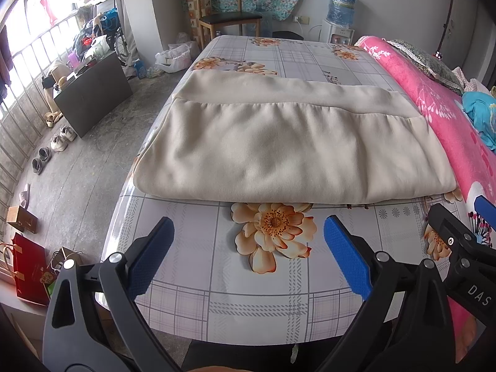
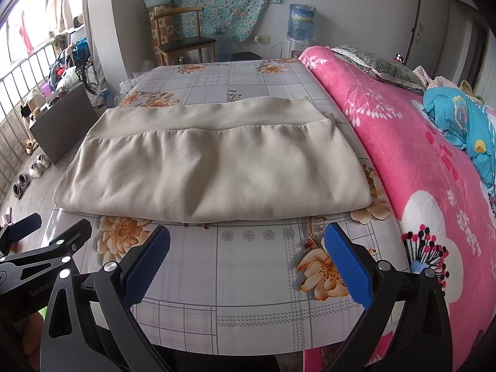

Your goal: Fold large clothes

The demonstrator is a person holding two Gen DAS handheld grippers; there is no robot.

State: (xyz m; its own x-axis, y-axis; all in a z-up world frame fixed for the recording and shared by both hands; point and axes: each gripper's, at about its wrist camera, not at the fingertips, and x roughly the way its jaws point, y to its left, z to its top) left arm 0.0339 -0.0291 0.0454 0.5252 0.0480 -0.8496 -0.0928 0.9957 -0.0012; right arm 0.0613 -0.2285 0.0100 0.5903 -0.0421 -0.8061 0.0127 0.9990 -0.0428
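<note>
Beige garment [image 1: 279, 142], already folded over, lies flat on the bed [image 1: 217, 294] beyond my claws. Left claw [image 1: 248, 254] and right claw [image 2: 246, 263] gape wide, empty. Soft, limp, light cloth, I judge; best pinched at its near corners.

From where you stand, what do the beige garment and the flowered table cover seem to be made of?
Beige garment: probably soft knit or fleece; matte, with gentle rounded folds and a gathered seam. Flowered table cover: looks like plastic or oilcloth; smooth printed surface with a glossy glare at its left edge.
</note>
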